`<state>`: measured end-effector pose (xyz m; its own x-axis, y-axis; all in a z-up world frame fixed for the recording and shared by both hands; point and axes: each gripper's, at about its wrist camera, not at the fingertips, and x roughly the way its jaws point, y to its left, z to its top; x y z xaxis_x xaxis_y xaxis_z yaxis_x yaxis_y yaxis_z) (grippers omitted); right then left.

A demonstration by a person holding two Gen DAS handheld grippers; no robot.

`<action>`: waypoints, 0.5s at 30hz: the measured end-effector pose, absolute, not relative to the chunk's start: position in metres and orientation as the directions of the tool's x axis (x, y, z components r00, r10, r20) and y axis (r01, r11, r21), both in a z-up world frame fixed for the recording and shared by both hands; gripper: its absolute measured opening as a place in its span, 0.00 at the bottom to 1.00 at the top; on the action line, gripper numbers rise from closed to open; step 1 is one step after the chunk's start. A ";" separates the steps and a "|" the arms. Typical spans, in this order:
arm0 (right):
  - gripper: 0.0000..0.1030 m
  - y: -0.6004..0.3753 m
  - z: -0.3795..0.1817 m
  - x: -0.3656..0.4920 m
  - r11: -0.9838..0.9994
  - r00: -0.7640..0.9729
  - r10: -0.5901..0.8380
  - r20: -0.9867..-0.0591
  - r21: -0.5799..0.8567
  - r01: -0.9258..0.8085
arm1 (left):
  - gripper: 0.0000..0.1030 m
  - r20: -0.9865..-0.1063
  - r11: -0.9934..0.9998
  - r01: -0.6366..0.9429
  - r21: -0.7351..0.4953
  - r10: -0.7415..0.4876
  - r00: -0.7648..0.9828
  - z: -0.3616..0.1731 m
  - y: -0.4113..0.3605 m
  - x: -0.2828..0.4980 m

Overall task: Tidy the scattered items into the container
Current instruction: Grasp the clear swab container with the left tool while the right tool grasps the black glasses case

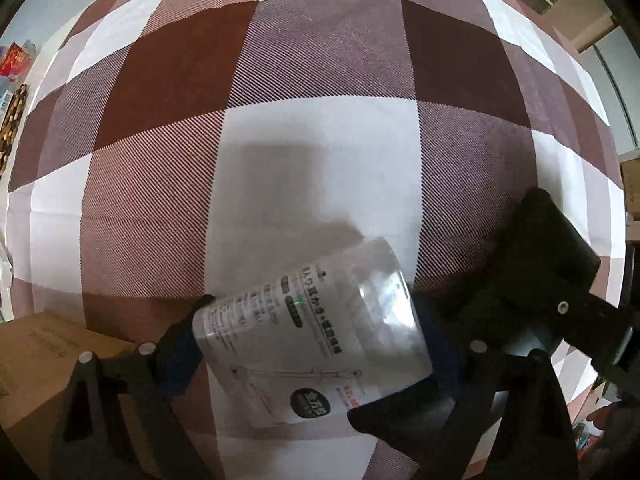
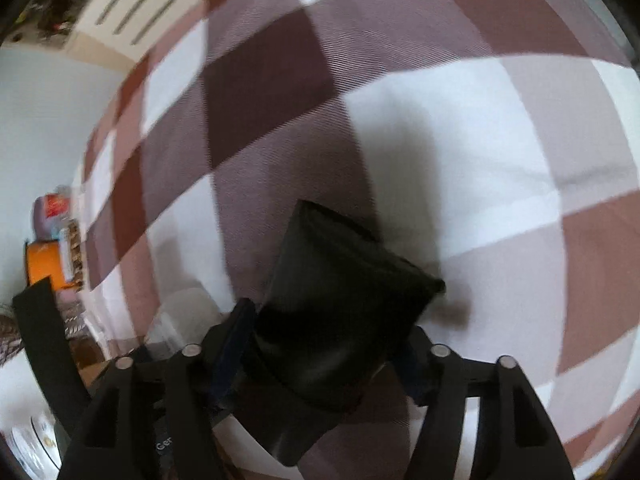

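My left hand-held gripper (image 1: 308, 344) was clamped on a clear plastic packet (image 1: 316, 332) with printed text, held tilted above the checked cloth (image 1: 320, 120) of the bench. My right hand-held gripper (image 2: 320, 356) gripped a black pouch (image 2: 336, 312) over the same cloth. A cardboard box (image 1: 48, 364) sat at the bench's near left corner, beside my left fingers (image 1: 176, 352).
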<state>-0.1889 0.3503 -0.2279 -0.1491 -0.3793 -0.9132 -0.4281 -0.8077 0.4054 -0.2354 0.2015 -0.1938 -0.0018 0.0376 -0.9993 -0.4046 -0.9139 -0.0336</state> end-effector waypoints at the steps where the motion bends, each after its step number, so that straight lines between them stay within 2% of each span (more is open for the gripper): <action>1: 0.56 0.351 -0.227 -0.187 -0.801 -0.161 -0.393 -0.905 0.423 -0.424 | 0.89 -0.999 -0.913 -0.407 -0.035 0.040 -0.002 -0.193 0.200 -0.235; 5: 0.51 0.366 -0.214 -0.175 -0.790 -0.213 -0.402 -0.890 0.455 -0.411 | 0.87 -0.999 -0.910 -0.412 -0.049 0.054 0.001 -0.189 0.194 -0.231; 15: 0.51 0.419 -0.188 -0.124 -0.867 -0.188 -0.263 -0.946 0.318 -0.384 | 0.84 -0.998 -0.829 -0.556 -0.069 0.054 0.043 -0.181 0.218 -0.184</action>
<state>-0.1240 0.4191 -0.1881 -0.1884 -0.2633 -0.9461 -0.3836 -0.8671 0.3177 -0.1837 0.2180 -0.1810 0.0427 0.0543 -0.9976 -0.5556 -0.8286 -0.0689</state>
